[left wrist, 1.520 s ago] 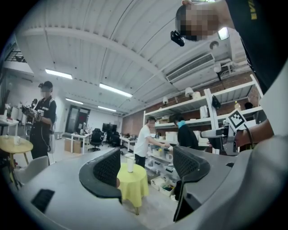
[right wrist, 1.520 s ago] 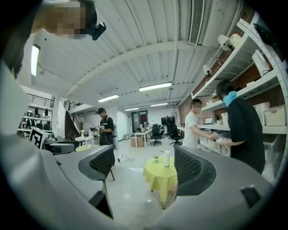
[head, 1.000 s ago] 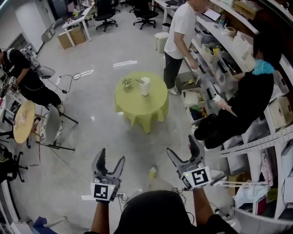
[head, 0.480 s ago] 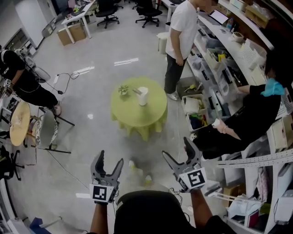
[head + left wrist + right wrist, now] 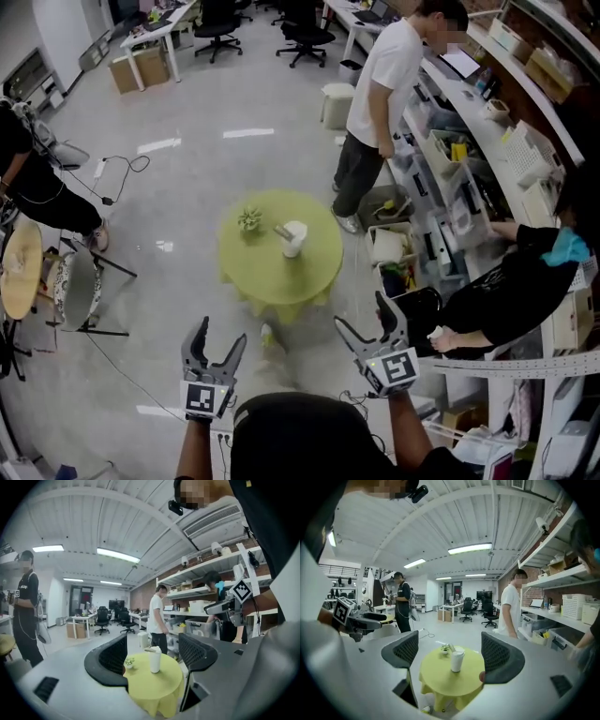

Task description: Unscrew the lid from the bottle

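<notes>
A white bottle (image 5: 293, 238) with its lid on stands upright on a round table with a yellow-green cloth (image 5: 272, 277), some way ahead of me on the floor. A small potted plant (image 5: 249, 219) sits beside it. My left gripper (image 5: 220, 333) and right gripper (image 5: 361, 312) are held up in front of me, both open and empty, well short of the table. In the left gripper view the bottle (image 5: 154, 659) shows far off between the jaws. The right gripper view frames the bottle (image 5: 457, 659) the same way.
A person in a white T-shirt (image 5: 380, 89) stands just beyond the table at long shelves (image 5: 469, 141). Another person in black (image 5: 506, 300) bends at the shelves to my right. A chair (image 5: 80, 281) and cables lie left. Desks and office chairs (image 5: 216, 23) are farther back.
I have moved closer to the yellow-green table, which now lies nearer below me in the head view. Both grippers keep the same open pose.
</notes>
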